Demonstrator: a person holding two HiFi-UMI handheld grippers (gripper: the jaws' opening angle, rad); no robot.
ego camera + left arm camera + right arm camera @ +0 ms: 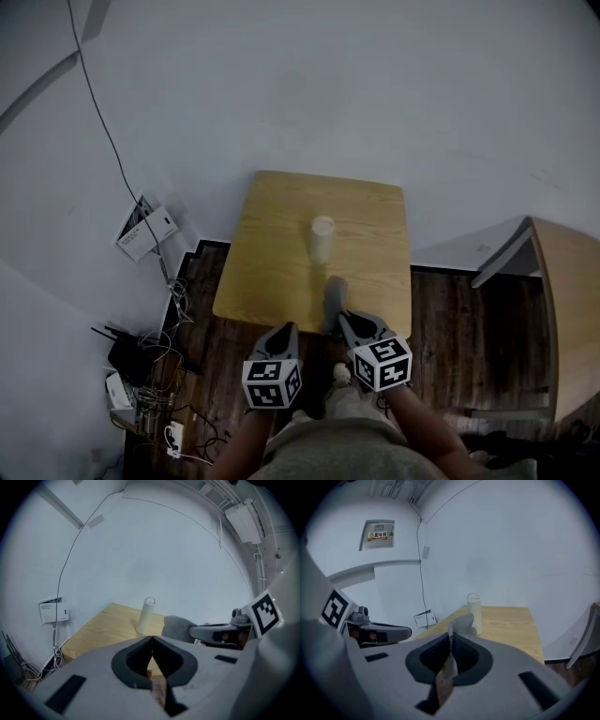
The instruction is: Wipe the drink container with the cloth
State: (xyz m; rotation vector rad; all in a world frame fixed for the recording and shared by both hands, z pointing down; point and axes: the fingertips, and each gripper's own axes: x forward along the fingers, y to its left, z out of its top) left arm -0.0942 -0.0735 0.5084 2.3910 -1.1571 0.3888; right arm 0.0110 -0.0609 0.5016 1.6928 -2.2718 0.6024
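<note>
Right gripper view: jaws pinch cloth (pixel 460 624)

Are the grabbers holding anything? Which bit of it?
The right gripper pinches the grey cloth along its middle, with one end poking past the tips. The left gripper is shut on nothing.

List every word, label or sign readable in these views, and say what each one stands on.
"配电箱": yellow label on the wall panel, in the right gripper view; any smaller print there is unreadable.
Too small to read: the white notice low on the wall.
No words: the marker cubes show square patterns only, and the drink container shows no print.
</note>
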